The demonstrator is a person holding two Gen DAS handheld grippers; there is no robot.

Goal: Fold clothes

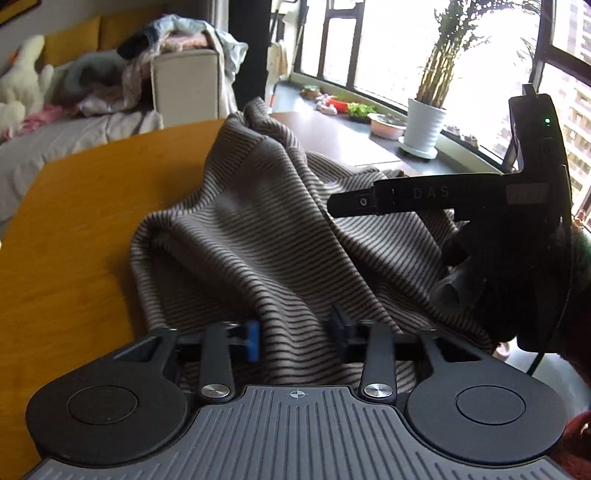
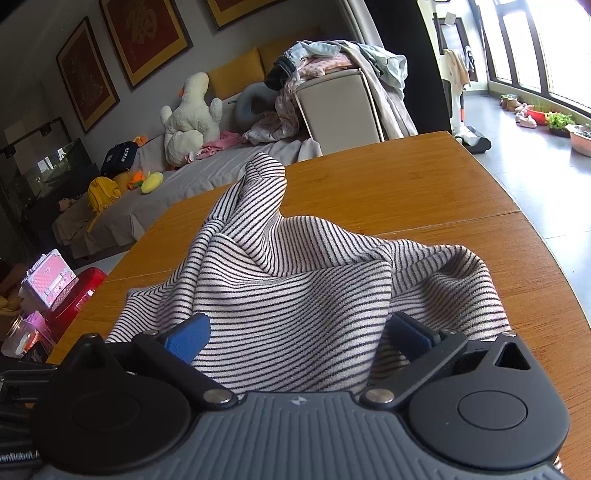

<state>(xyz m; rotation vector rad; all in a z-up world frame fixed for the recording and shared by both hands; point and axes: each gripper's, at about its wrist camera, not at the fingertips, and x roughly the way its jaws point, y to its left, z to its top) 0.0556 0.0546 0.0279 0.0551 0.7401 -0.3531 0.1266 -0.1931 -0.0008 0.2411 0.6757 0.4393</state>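
Here the striped garment (image 2: pixel 295 280) lies bunched on the wooden table (image 2: pixel 424 192). The left gripper (image 1: pixel 295 332) and the right gripper (image 2: pixel 295 338) stand spread, cloth between their fingers, neither clamping it

We see grey wall (image 2: pixel 44 74) with framed pictures (image 2: pixel 146 35), sofa (image 2: pixel 207 166) bearing plush duck (image 2: pixel 192 114), bright windows (image 1: pixel 399 40), potted plant (image 1: pixel 424 122) on sill

garment (image 2: pixel 295 280) on table (image 2: pixel 424 192); sofa (image 2: pixel 207 166) behind table
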